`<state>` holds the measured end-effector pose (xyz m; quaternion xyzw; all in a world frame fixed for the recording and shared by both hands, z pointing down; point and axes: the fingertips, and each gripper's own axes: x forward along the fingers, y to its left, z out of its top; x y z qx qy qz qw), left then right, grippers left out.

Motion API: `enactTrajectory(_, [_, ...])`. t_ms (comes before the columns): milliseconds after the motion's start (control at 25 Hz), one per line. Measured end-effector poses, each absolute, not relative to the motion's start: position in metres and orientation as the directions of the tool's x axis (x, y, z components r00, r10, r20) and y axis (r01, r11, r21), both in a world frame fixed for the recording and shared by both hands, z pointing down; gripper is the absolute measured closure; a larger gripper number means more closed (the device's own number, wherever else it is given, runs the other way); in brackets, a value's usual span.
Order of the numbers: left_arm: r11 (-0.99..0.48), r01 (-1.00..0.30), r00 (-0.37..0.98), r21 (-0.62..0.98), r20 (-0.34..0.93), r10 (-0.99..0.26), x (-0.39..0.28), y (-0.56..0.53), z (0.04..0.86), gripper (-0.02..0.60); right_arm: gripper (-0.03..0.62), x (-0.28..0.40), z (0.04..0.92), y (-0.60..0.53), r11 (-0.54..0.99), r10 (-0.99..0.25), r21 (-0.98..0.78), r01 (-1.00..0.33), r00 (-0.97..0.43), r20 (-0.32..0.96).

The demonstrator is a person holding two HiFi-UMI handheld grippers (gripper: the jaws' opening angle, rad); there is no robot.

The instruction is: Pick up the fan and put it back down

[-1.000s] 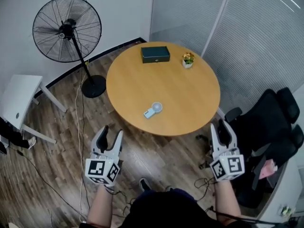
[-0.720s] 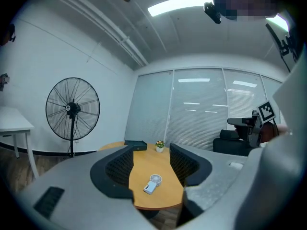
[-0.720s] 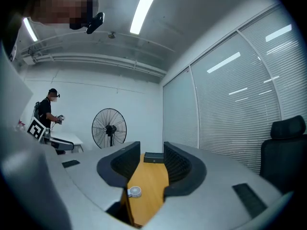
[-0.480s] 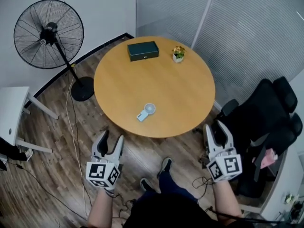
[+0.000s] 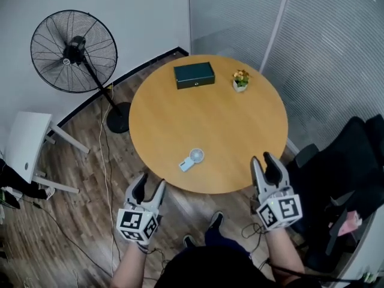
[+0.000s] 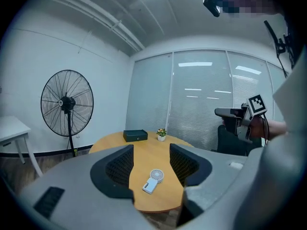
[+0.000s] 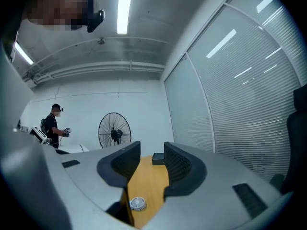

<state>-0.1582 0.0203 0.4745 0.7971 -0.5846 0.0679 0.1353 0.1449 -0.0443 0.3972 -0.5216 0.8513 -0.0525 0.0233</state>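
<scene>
A small white hand-held fan [image 5: 192, 159] lies flat on the round wooden table [image 5: 210, 113], near its front edge. In the left gripper view the fan [image 6: 152, 180] shows between the jaws, well ahead of them. My left gripper [image 5: 149, 190] is open and empty, off the table's front-left edge above the floor. My right gripper [image 5: 264, 168] is open and empty at the table's front-right edge. The right gripper view shows the fan [image 7: 137, 203] low between the jaws, farther off.
A dark green box [image 5: 194, 75] and a small potted plant [image 5: 240, 78] sit at the table's far side. A tall black pedestal fan [image 5: 74, 51] stands on the floor at the left. A white table [image 5: 27, 143] is at far left, black office chairs [image 5: 348, 161] at right.
Both grippers have moved forward toward the table and a little lower; the right one now reaches its edge. The view shifted. The small fan has not moved.
</scene>
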Motion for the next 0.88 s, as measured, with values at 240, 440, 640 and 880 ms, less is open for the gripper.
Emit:
enactTrajectory(240, [-0.258, -0.959, 0.283, 0.118, 0.336, -0.898, -0.127, -0.015, 0.493, 0.354, 0.442, 0.172, 0.410, -0.094, 0.473, -0.875, -0.151, -0.868, -0.482, 0.031])
enactTrajectory(440, [-0.266, -0.960, 0.279, 0.088, 0.354, -0.893, -0.112, -0.043, 0.494, 0.350, 0.442, 0.182, 0.404, -0.126, 0.501, -0.859, -0.156, -0.851, -0.511, 0.028])
enactTrajectory(640, [-0.317, -0.946, 0.313, 0.063, 0.423, -0.850, -0.092, -0.063, 0.520, 0.345, 0.445, 0.184, 0.406, -0.145, 0.534, -0.839, -0.167, -0.829, -0.544, 0.018])
enactTrajectory(880, [-0.432, -0.901, 0.383, 0.046, 0.555, -0.738, -0.068, -0.085, 0.574, 0.339, 0.448, 0.191, 0.419, -0.158, 0.530, -0.837, -0.190, -0.826, -0.546, 0.037])
